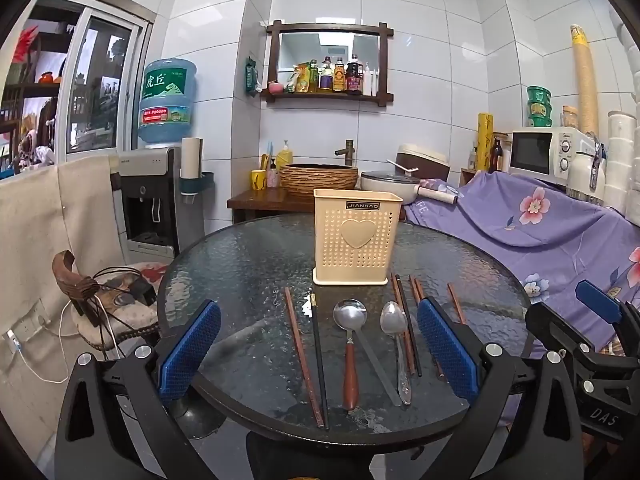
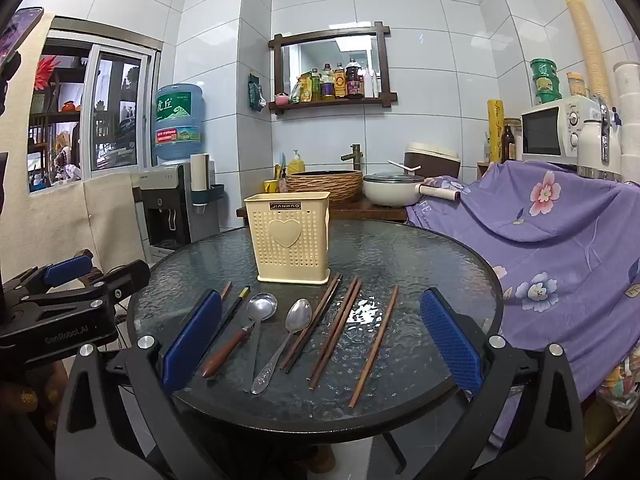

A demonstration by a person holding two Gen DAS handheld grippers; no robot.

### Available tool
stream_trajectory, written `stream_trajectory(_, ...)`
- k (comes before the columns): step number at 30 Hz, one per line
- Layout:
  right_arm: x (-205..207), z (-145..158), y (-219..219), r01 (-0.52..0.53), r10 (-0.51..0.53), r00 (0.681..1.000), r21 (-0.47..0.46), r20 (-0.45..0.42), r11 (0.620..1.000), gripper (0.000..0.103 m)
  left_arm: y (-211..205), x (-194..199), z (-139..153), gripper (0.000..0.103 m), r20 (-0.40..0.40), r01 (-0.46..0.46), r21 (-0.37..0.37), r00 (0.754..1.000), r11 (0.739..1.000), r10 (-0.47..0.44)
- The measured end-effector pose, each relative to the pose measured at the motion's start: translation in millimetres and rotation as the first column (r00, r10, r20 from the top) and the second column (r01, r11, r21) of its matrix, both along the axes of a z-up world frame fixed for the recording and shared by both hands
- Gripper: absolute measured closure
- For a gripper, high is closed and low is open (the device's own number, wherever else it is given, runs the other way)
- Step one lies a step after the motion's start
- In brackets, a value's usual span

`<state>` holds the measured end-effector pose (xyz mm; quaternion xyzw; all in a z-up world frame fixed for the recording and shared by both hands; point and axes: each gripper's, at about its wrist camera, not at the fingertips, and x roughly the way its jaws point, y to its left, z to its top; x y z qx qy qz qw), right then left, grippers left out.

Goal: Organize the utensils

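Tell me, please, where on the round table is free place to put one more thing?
Bare glass lies left of the beige holder, between it and the table rim, and right of it, behind the lone chopstick. The strip before the holder is crowded with chopsticks and two spoons.
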<state>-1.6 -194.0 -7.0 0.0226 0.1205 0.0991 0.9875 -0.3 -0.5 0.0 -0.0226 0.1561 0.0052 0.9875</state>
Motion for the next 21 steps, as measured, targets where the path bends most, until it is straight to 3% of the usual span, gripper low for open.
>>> stream_trajectory(21,0.4,-0.9,1.0,-0.001,0.001,1.0,0.0,-0.001,1.0,0.005,1.9,2.0,-6.3,0.006,-0.002,0.0,0.009,1.0,1.0,0.0)
